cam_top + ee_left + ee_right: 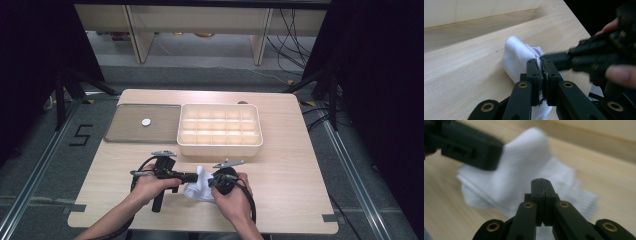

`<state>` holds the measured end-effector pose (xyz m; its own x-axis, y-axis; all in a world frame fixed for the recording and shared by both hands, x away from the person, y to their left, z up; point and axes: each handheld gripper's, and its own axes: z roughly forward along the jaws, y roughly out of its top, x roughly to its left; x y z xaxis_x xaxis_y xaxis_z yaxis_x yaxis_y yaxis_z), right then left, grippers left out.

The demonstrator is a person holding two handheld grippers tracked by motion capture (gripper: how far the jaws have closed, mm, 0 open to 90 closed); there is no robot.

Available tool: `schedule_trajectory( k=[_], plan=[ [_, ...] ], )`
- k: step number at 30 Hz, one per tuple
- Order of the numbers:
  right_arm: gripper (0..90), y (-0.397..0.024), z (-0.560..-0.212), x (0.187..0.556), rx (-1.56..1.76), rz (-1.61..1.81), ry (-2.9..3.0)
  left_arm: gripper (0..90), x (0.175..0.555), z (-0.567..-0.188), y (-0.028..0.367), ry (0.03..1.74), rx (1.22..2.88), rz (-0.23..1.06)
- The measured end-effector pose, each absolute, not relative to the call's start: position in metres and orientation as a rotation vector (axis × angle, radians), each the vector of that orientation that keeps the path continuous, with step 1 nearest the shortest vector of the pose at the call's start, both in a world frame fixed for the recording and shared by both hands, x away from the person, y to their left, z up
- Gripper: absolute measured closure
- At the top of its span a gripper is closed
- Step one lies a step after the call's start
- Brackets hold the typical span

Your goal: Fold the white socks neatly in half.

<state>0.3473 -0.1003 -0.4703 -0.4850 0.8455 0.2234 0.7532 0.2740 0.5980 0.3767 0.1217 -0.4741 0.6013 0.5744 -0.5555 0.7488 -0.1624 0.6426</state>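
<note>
A white cloth, perhaps a small sock or folded rag, lies bunched on the near part of the bench, between the person's two hands and in front of the divided tray.

The left gripper reaches in from the left, and in its own view its jaws stand fully closed with a thin fold of the cloth pinched between the pads. The right gripper comes from the opposite side; its jaws are also pressed tight together over the cloth, and a layer of the fabric seems caught in them, though blur makes that less certain.

The cloth looks light, soft and limp. It will sag and drape from any point it is lifted by, and it will not hold a shape by itself. It is not fragile, and its ribbed weave should give the pads good purchase, so slipping is unlikely as long as a real fold is pinched rather than a single thread. The best places to hold it are two opposite edges or corners, well apart, so it can be stretched flat or folded over. A grip in the bunched middle would only gather it into a lump.

A flat grey lid with a small white disc on it lies left of the tray, well away from the work.
</note>
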Motion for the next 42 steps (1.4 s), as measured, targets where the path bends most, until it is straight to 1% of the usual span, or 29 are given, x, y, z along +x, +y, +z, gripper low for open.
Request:
schedule_trajectory(
  k=[1,4,7,8,21,23,32,33,42],
  plan=[
    [90.0,-0.114,-0.466,0.35,1.522,0.979,2.362,84.6,0.378,-0.474,0.123,1.061,1.852,-0.236],
    [90.0,-0.124,-0.467,0.354,1.536,0.944,2.33,84.6,0.377,-0.475,0.122,1.062,1.852,-0.231],
    [90.0,-0.138,-0.476,0.353,1.566,0.865,2.337,84.6,0.377,-0.474,0.122,1.06,1.856,-0.229],
    [90.0,-0.138,-0.477,0.352,1.612,0.84,2.341,84.6,0.377,-0.474,0.122,1.06,1.856,-0.229],
    [90.0,-0.127,-0.491,0.346,1.573,0.84,2.365,84.6,0.378,-0.473,0.117,1.054,1.87,-0.209],
    [90.0,-0.127,-0.491,0.347,1.557,0.846,2.377,84.6,0.378,-0.473,0.117,1.043,1.87,-0.219],
    [90.0,-0.118,-0.492,0.347,1.544,0.834,2.406,84.5,0.377,-0.472,0.115,1.053,1.878,-0.184],
    [90.0,-0.116,-0.492,0.347,1.559,0.886,2.413,84.6,0.377,-0.472,0.115,1.054,1.878,-0.182],
    [90.0,-0.111,-0.491,0.347,1.557,0.844,2.419,84.6,0.378,-0.47,0.117,1.063,1.885,-0.152]
  ],
)
